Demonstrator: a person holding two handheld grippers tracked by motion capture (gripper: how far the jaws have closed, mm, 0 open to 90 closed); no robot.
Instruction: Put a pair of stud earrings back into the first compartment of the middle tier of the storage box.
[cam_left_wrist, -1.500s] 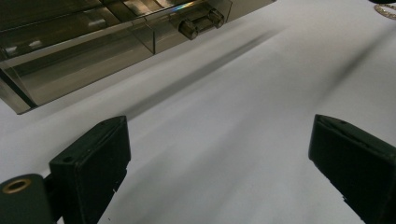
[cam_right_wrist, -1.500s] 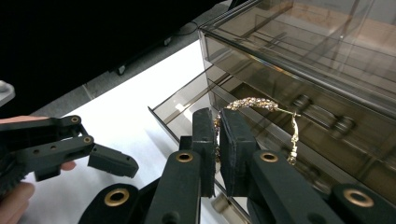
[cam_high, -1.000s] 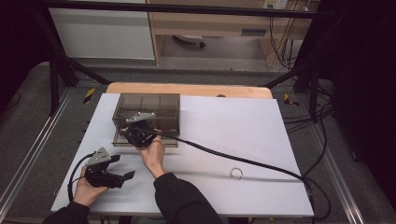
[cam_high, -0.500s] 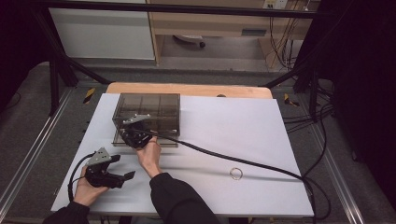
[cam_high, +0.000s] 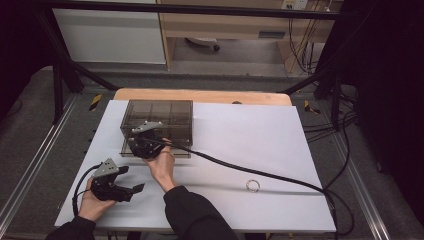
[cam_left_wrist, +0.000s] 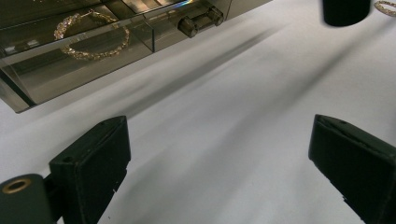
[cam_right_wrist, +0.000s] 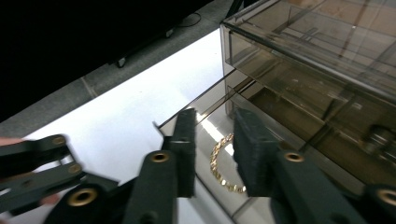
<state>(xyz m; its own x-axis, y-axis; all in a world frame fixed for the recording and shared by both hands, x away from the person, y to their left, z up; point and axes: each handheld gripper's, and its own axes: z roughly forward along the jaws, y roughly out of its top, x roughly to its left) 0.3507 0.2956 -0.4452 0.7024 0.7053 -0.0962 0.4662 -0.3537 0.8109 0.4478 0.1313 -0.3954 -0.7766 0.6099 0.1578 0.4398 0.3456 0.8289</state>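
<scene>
Counting the contents: one smoked-clear drawer box (cam_high: 159, 121) at the far left of the white surface (cam_high: 260, 145), one gold chain bracelet (cam_right_wrist: 223, 163) lying in its pulled-out bottom drawer (cam_left_wrist: 70, 60), one small ring (cam_high: 253, 186) alone on the surface to the right and near side, well apart from the box, and two hand-held grippers. Knobs (cam_left_wrist: 201, 21) project from the drawer front in the left gripper view, where the bracelet shows through the tinted wall and the ring lies at the far right corner. A black cable (cam_high: 260, 175) trails from the right gripper across the surface toward the right edge, passing just on the far side of the ring. Right gripper (cam_right_wrist: 212, 147) is held at the near front of the box, tilted down over the open drawer, its jaws part-way apart with a narrow gap, straddling the bracelet from above and gripping nothing; whether they touch it cannot be told. Right hand (cam_high: 162, 162) reaches forward behind it. Left gripper (cam_left_wrist: 219, 168) sits low near the near left edge, held by the left hand (cam_high: 92, 202), its jaws spread wide and released, bare surface between them.
</scene>
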